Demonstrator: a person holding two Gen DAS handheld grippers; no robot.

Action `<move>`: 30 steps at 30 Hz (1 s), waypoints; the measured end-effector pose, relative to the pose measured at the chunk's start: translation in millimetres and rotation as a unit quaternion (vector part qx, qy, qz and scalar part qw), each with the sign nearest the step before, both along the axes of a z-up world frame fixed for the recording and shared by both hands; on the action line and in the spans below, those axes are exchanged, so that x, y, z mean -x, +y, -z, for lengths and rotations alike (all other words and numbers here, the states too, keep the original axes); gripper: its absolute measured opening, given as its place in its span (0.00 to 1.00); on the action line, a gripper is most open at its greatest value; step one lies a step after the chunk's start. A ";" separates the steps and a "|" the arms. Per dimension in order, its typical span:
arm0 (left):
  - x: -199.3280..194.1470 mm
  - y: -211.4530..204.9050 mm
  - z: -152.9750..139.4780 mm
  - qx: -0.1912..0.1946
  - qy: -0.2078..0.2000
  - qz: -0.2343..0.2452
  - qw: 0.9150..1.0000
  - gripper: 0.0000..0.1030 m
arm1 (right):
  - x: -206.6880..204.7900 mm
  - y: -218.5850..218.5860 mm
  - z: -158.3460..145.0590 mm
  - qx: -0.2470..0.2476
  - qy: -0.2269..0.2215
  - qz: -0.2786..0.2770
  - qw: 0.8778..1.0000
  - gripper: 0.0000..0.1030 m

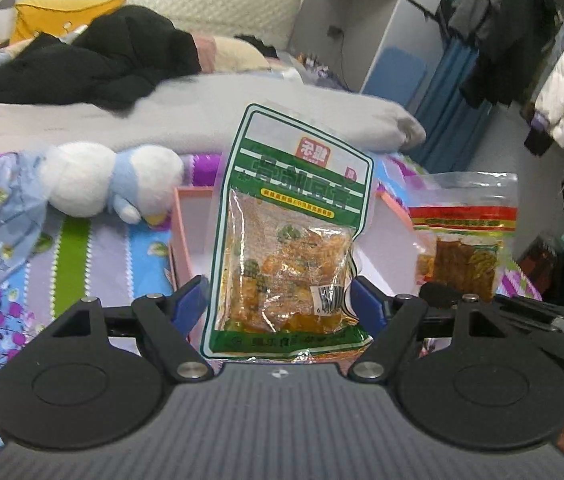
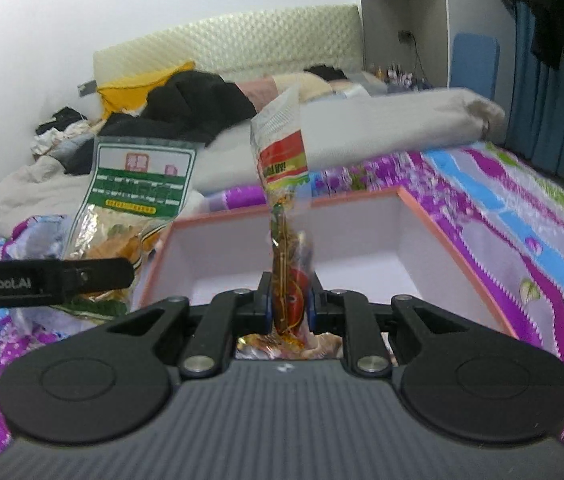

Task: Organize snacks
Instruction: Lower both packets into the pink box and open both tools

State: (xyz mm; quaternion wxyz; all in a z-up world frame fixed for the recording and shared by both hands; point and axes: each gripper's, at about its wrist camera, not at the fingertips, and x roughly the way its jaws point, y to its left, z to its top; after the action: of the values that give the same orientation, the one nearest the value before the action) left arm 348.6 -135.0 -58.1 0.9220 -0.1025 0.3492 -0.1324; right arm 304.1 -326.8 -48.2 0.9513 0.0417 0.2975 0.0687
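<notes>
Both grippers hold snack bags up over a pink box on the bed. Left gripper [image 1: 280, 300] has its blue fingers [image 1: 192, 300] wide apart, one on each side edge of the green snack bag [image 1: 286, 232], and they hold it. That bag stands up tall, flat side to the camera, with its bottom just in front of the gripper. Right gripper [image 2: 291, 310] is squeezed nearly shut on the red snack bag [image 2: 288, 216]. This bag is seen edge on, thin, and pokes straight up from between the fingers. The pink box [image 2: 434, 216] sits open behind both bags, white inside. It rests on a flowery bedsheet [image 2: 522, 232]. A white and blue plush toy [image 1: 110, 180] lies near the box.
</notes>
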 end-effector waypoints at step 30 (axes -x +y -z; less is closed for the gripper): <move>12.8 -6.2 -31.3 -0.028 -0.029 0.012 0.999 1.00 | 16.8 -26.1 -17.9 -0.029 -0.026 0.037 0.999 0.51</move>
State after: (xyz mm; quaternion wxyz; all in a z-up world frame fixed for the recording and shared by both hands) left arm 335.8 -141.2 -26.8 0.9325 -0.0689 0.3271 -0.1368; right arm 287.4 -352.9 -30.3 0.9591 0.0780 0.2686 0.0427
